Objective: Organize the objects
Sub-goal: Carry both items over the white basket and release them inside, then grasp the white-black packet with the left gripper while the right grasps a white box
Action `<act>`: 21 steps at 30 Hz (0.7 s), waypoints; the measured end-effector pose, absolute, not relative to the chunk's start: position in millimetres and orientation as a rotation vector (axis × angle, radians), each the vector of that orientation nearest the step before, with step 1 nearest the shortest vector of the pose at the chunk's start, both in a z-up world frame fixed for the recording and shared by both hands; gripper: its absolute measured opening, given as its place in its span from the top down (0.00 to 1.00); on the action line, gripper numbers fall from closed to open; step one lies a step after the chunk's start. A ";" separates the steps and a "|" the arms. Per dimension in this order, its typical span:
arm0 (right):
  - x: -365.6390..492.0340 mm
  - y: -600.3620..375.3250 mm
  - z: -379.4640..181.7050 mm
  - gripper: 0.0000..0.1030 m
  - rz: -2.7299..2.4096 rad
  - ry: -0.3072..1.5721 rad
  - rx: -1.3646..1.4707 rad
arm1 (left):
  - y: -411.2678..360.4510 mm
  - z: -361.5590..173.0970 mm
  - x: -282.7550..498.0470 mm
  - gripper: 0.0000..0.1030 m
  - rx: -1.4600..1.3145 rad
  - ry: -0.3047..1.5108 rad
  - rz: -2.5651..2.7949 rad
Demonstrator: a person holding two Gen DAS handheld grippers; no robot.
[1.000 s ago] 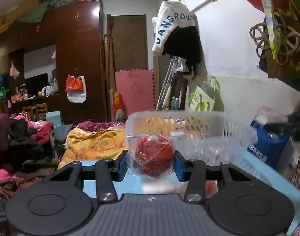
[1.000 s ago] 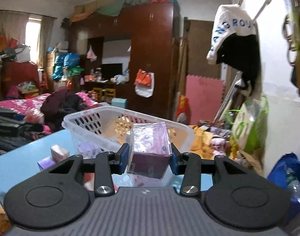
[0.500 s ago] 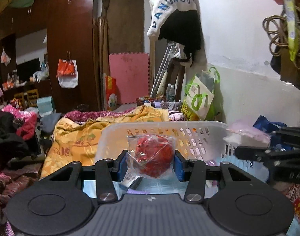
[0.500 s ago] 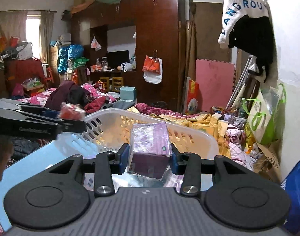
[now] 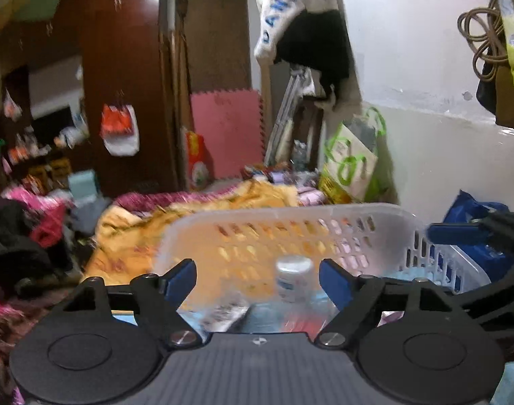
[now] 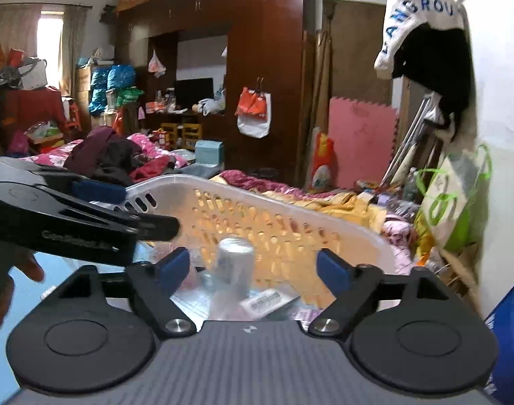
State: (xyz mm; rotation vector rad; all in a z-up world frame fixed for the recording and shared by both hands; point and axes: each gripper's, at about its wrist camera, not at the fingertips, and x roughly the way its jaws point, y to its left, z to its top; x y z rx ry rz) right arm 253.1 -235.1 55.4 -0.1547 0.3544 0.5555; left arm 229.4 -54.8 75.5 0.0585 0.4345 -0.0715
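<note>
A white slotted plastic basket (image 5: 358, 216) (image 6: 290, 209) stands right in front of both grippers. My left gripper (image 5: 257, 281) is open and empty above it; it also shows from the side in the right wrist view (image 6: 122, 209). My right gripper (image 6: 253, 266) is open and empty over the basket; its blue-padded finger shows in the left wrist view (image 5: 456, 231). Inside the basket stands a clear bottle with a white cap (image 5: 292, 281) (image 6: 235, 263), beside a flat packet with a barcode (image 6: 268, 300) and other small items, blurred.
The basket rests on a light blue table (image 6: 34, 290). Beyond it lie a yellow blanket (image 5: 129, 229) and piled clothes (image 6: 115, 158). A dark wooden wardrobe (image 6: 263, 67) stands behind. A white wall (image 5: 442, 152) with hanging bags is at the right, and a blue bag (image 5: 466, 206) below it.
Both grippers have opened. The red item in a clear bag has left my left gripper and the purple box has left my right gripper; both grippers have moved over the basket.
</note>
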 end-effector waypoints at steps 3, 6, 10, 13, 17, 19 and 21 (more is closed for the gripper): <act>224.7 -255.3 55.8 0.00 0.596 0.312 -0.126 | -41.7 79.9 188.3 0.16 0.025 0.369 -0.071; 186.6 -282.9 31.1 0.00 0.669 0.317 -0.042 | -30.4 65.1 130.7 0.12 -0.001 0.316 -0.098; 146.6 -294.4 -16.1 0.00 0.725 0.374 0.039 | -30.3 25.4 70.0 0.12 -0.037 0.301 -0.173; 120.5 -284.4 -36.4 0.00 0.721 0.351 -0.041 | -36.5 -5.8 43.5 0.12 -0.039 0.324 -0.201; 116.4 -269.0 -42.3 0.00 0.707 0.365 -0.155 | -53.2 -29.2 34.4 0.12 -0.010 0.386 -0.267; 120.1 -262.7 -44.5 0.00 0.705 0.378 -0.181 | -66.4 -34.0 38.2 0.12 0.036 0.401 -0.302; 127.8 -257.2 -45.4 0.06 0.674 0.394 -0.198 | -72.1 -36.2 44.3 0.12 0.058 0.400 -0.289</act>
